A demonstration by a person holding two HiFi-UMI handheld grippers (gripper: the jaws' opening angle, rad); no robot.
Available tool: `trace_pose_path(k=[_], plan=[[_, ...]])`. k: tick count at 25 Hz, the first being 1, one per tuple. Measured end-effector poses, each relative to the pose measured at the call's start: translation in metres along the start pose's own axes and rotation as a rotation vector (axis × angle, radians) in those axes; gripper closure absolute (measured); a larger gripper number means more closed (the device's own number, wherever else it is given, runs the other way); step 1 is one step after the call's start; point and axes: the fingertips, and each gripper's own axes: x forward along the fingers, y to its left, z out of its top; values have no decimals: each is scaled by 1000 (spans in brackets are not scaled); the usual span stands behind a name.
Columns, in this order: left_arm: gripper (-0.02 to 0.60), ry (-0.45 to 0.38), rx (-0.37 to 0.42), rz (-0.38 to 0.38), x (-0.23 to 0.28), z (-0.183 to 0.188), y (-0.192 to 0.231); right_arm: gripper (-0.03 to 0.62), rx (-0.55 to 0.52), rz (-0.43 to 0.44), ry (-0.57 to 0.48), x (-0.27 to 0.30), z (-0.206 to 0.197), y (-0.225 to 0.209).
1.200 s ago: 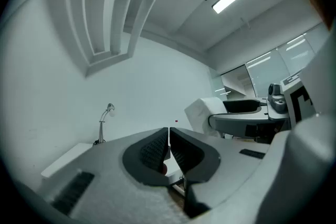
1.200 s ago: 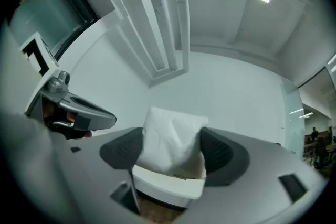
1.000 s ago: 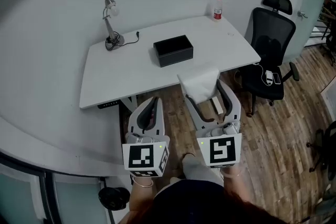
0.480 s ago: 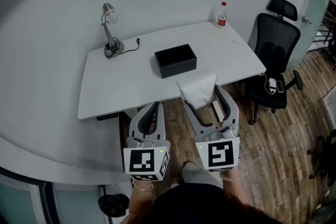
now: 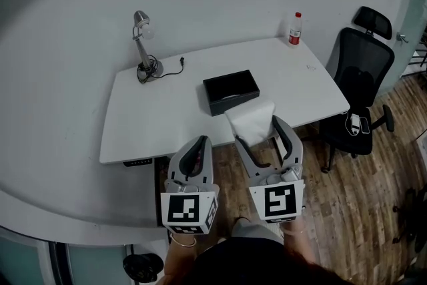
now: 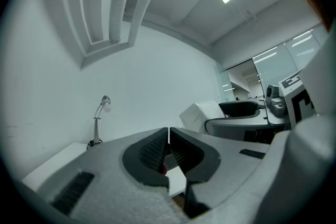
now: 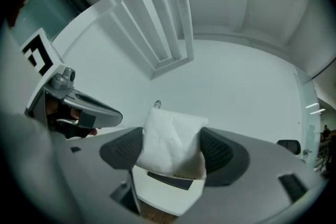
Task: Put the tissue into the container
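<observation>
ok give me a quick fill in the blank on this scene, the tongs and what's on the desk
1. The right tongs are shut on a white ____.
2. The left tongs are ____ and hold nothing.
3. The container on the desk is ____ in colour.
4. In the head view, the lamp stands at the desk's far ____ corner.

Missing words: tissue; shut; black; left.

The head camera looks steeply down from behind the left gripper (image 5: 201, 140) and right gripper (image 5: 257, 129). Each gripper camera sits close behind its jaws, tilted upward; all three share the lamp (image 5: 141, 45) ahead.
</observation>
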Motion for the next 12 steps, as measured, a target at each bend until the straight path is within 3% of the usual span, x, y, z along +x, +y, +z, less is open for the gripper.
trace_pose_path(k=[12], plan=[[552, 31, -8, 45, 33, -12, 13, 233, -3, 54, 6, 41, -14, -16]])
